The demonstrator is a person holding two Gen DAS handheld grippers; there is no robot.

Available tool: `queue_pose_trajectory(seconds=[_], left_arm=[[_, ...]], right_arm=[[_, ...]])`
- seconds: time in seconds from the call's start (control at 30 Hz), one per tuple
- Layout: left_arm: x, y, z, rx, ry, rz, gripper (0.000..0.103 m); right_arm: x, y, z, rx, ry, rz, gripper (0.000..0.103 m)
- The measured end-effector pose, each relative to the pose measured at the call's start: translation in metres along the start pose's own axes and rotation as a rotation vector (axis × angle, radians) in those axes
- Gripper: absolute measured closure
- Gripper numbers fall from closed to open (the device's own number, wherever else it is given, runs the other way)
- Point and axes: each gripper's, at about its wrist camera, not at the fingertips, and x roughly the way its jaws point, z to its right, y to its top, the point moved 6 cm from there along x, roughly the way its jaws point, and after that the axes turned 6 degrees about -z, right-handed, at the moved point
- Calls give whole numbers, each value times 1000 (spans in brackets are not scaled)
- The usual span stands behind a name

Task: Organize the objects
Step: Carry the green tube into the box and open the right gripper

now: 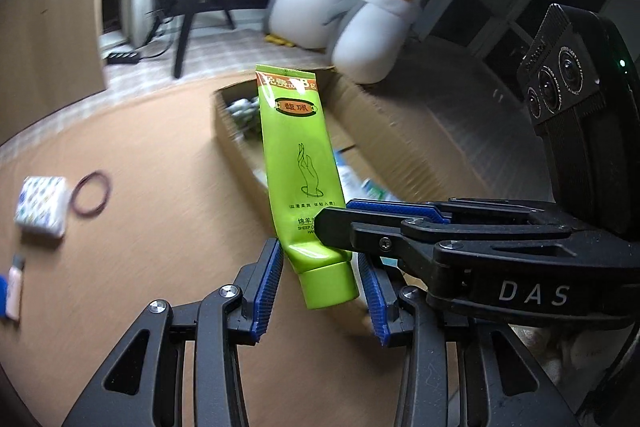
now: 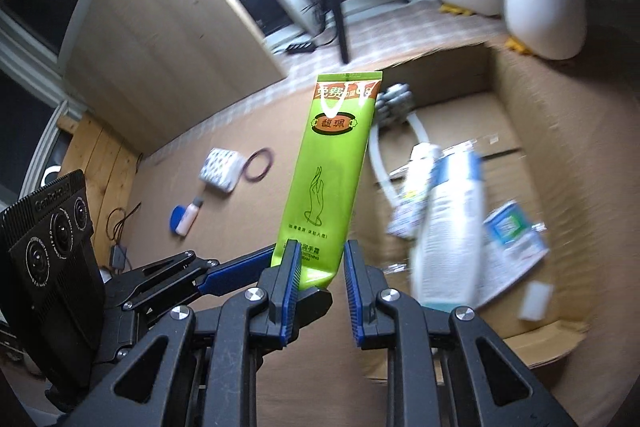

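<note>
A lime-green hand-cream tube (image 1: 300, 155) (image 2: 332, 163) is held up in the air, flat end up and cap end down, over the near edge of an open cardboard box (image 1: 384, 147) (image 2: 520, 99). In the left wrist view my left gripper (image 1: 318, 251) has its blue pads (image 1: 272, 287) against both sides of the tube's shoulder, just above the cap. My right gripper (image 1: 336, 217) reaches in from the right and is shut across the tube's lower part. Seen from the right wrist, the right gripper (image 2: 320, 247) has the tube between its pads and the left gripper (image 2: 298, 277) comes in from the left.
The box holds a white-and-blue bottle (image 2: 448, 227), a leaflet (image 2: 516, 231) and a grey pack (image 2: 394, 99). On the brown surface lie a patterned small box (image 1: 42, 205) (image 2: 222, 169), a hair band (image 1: 92, 193) (image 2: 260, 165) and a pink vial (image 2: 188, 217). Two plush penguins (image 1: 376, 27) stand behind.
</note>
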Motion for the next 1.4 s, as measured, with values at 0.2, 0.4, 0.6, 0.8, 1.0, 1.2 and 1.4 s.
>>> queue_pose_trajectory(seconds=[0.2,0.4,0.6,0.8,1.0,1.2,1.4], left_arm=[[26,24,31,15,-32,-1,62],[48,42,49,19,-42,-6,62],[60,49,57,22,-40,-12,62],[62,53,53,1,-18,-15,41],[57,50,41,-10,15,4,27],[52,42,33,-13,25,0,27],[37,31,18,-30,39,7,27]], right_arm=[[-18,14,38,18,-38,15,83],[-27,22,62,24,-62,17,83],[-29,24,74,28,-65,12,83],[-31,27,73,5,-80,31,81],[-38,29,73,-7,-145,84,39],[-34,27,72,15,-154,84,39],[-29,19,66,30,-163,91,39]])
